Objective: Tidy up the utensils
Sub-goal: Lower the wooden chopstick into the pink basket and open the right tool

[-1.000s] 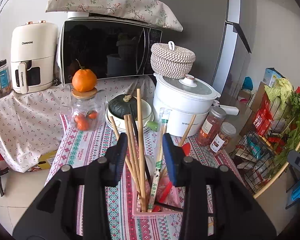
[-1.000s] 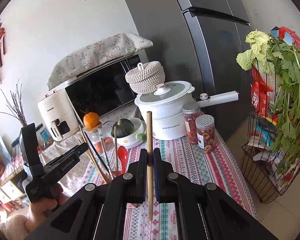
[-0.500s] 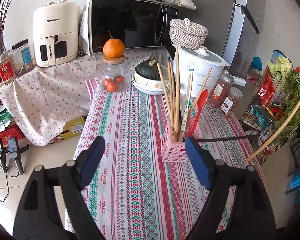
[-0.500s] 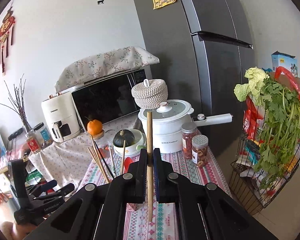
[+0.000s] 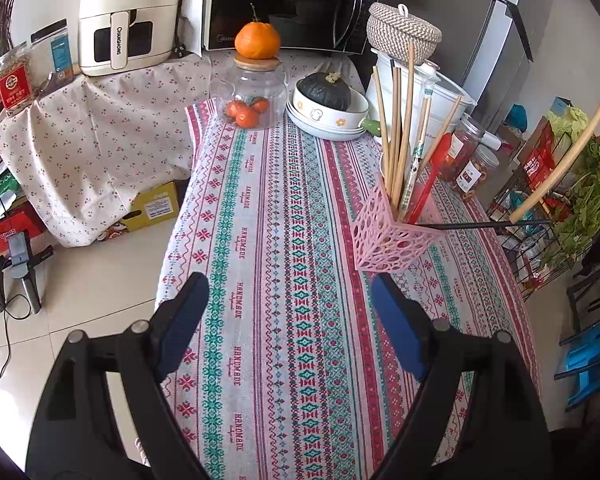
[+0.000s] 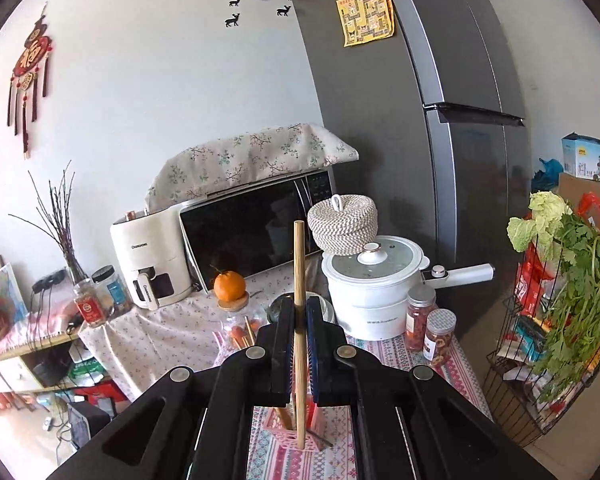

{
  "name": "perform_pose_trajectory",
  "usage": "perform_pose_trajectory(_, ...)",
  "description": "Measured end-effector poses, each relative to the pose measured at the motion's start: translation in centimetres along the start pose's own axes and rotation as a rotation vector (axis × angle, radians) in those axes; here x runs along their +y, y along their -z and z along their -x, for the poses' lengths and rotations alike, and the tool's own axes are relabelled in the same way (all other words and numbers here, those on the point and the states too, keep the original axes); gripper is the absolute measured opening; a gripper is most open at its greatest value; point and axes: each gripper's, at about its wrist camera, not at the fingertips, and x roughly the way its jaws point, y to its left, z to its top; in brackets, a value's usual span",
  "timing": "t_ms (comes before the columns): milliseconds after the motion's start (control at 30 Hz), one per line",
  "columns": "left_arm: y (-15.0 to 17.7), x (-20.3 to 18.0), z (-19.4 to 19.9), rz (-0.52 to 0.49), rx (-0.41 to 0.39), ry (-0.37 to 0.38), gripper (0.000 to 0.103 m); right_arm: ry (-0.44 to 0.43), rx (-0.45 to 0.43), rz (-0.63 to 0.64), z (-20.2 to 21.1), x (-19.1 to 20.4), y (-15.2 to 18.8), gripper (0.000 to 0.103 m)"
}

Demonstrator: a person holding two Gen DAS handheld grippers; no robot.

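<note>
A pink perforated utensil holder [image 5: 384,240] stands on the patterned tablecloth [image 5: 284,280], holding several wooden chopsticks [image 5: 400,136] and a red spoon [image 5: 432,176]. A black chopstick [image 5: 480,224] pokes sideways out of it. My left gripper [image 5: 290,320] is open and empty, above the cloth, back from the holder. My right gripper [image 6: 299,344] is shut on a wooden chopstick [image 6: 299,264], held upright above the holder [image 6: 296,436]. That chopstick also shows at the right in the left wrist view [image 5: 568,152].
A glass jar [image 5: 252,96] topped with an orange, a bowl stack with a dark squash [image 5: 328,100], a white pot [image 6: 372,284], two spice jars [image 6: 428,328], a microwave [image 6: 252,228] and an air fryer [image 5: 128,20] stand behind. A wire rack with greens [image 6: 572,304] stands at the right.
My left gripper has opened wide and pulled up and back from the holder. My right gripper has risen with the chopstick, its lower tip now over the holder.
</note>
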Motion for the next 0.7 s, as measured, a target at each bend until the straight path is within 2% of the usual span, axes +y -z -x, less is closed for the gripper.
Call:
perform_pose_trajectory(133, 0.1, 0.5, -0.3, 0.018, 0.025, 0.021, 0.083, 0.052, -0.01, 0.027, -3.7, 2.6, 1.3, 0.006)
perform_pose_trajectory(367, 0.1, 1.3, 0.5, 0.016, 0.006, 0.032, 0.083, 0.125, 0.04, 0.05, -10.4, 4.5, 4.4, 0.006)
perform_pose_trajectory(700, 0.0, 2.9, 0.6, 0.059, 0.013, 0.041, 0.083, 0.163, 0.136, 0.092, -15.0, 5.4, 7.3, 0.006)
